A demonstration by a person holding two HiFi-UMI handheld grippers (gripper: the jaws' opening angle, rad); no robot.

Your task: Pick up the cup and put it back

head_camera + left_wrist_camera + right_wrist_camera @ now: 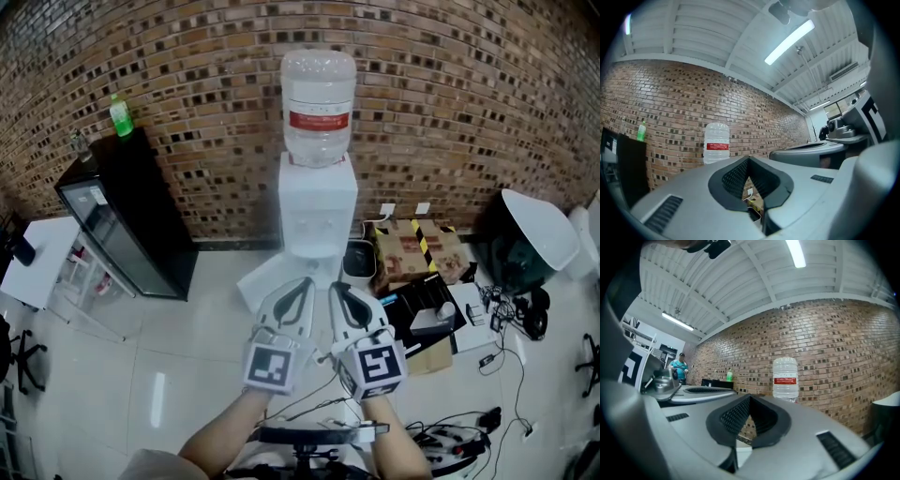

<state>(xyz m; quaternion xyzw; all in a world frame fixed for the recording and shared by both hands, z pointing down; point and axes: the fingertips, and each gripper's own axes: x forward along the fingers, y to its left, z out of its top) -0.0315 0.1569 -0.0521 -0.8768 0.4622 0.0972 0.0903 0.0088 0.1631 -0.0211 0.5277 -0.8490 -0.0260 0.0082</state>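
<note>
L gripper [302,283] jaws together, empty | R gripper [339,286] jaws together, empty | both side by side, facing water dispenser [318,211] at brick wall [187,75] | cup: can't tell where, no view shows it clearly

ctr: water dispenser [318,211] dead ahead of L tongs [302,287] + R tongs [339,291] | upper L: black cabinet [127,220] vs wall, blocks | R of dispenser: bin [359,262] + cardboard box [417,248] packed close | lower R: cables [487,412] over floor | L-ctr: floor [187,356] open, free pass
</note>
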